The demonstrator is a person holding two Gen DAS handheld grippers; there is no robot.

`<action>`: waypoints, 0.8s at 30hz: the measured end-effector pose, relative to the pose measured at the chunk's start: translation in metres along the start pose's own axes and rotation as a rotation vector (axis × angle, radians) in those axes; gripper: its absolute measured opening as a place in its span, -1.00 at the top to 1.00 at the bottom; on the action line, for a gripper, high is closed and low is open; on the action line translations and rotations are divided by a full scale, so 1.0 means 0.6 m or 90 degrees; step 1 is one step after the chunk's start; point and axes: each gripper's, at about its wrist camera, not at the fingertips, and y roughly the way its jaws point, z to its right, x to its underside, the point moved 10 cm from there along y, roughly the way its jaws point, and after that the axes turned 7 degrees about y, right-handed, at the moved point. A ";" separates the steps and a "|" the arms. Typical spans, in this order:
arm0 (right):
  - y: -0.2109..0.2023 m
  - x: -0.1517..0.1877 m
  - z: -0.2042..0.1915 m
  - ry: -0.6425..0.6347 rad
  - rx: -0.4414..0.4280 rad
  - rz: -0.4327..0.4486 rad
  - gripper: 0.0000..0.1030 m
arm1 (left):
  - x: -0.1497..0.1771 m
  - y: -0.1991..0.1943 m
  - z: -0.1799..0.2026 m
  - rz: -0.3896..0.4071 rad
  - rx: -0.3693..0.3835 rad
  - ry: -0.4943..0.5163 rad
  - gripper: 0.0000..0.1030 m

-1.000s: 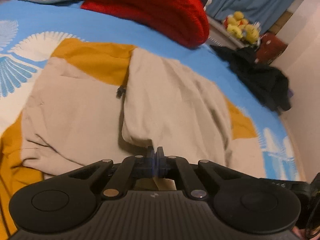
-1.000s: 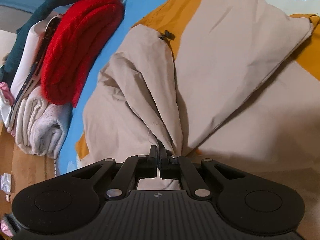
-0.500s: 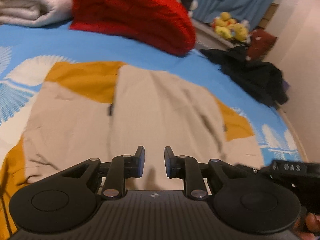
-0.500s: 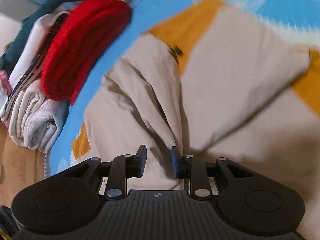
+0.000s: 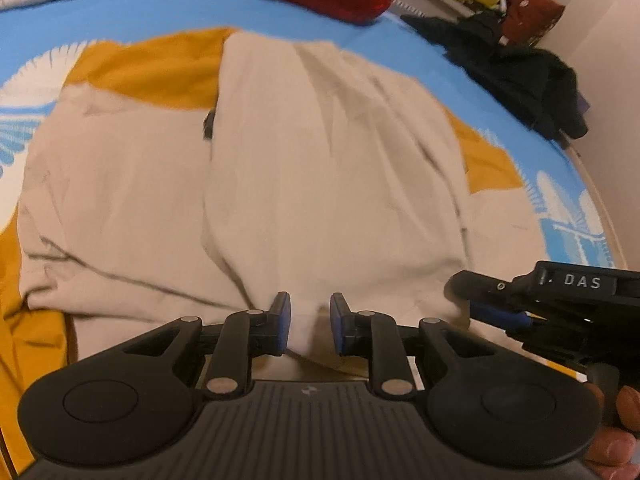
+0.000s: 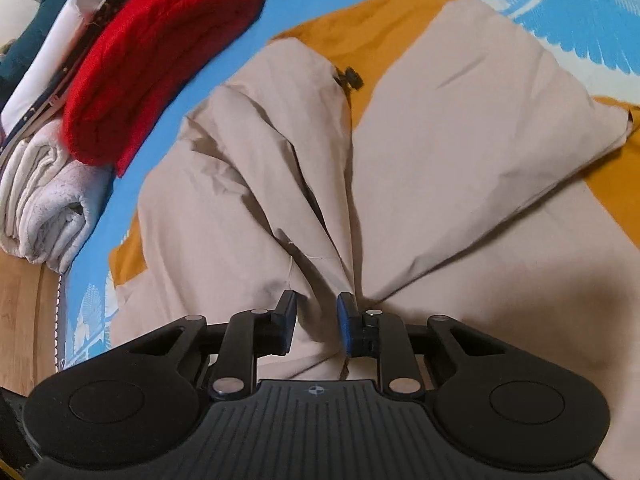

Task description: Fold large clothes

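Beige jacket (image 5: 320, 168) stretching far from both claws — left gripper (image 5: 309, 322) and right gripper (image 6: 317, 328) agape, empty, at near hem.

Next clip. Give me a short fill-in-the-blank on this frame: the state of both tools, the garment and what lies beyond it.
1. Both the left tool and the right tool have their jaws ____.
2. The garment being folded is beige with ____ panels.
3. Beyond it on the blue bedsheet lies a folded knit coloured ____.
4. In the right wrist view, beside that knit lies a rolled ____ towel.

Missing words: open; mustard-yellow; red; white
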 end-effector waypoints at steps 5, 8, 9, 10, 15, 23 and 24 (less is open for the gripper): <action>-0.025 -0.011 -0.013 -0.002 -0.008 0.042 0.50 | -0.007 -0.019 -0.004 0.027 0.007 -0.013 0.51; -0.049 -0.027 -0.020 -0.024 -0.012 0.087 0.46 | -0.024 -0.052 -0.008 0.053 0.007 -0.018 0.51; -0.055 -0.032 -0.022 -0.029 -0.012 0.101 0.46 | -0.031 -0.063 -0.008 0.065 0.007 -0.018 0.51; -0.060 -0.040 -0.025 -0.032 -0.013 0.113 0.46 | -0.039 -0.072 -0.008 0.076 0.006 -0.016 0.51; -0.098 -0.053 -0.035 -0.056 -0.023 0.154 0.46 | -0.066 -0.126 -0.010 0.128 -0.015 -0.001 0.51; -0.207 -0.070 -0.061 -0.118 -0.054 0.230 0.46 | -0.094 -0.282 -0.019 0.232 -0.046 0.065 0.51; -0.228 -0.072 -0.066 -0.131 -0.060 0.244 0.46 | -0.094 -0.310 -0.019 0.251 -0.049 0.081 0.51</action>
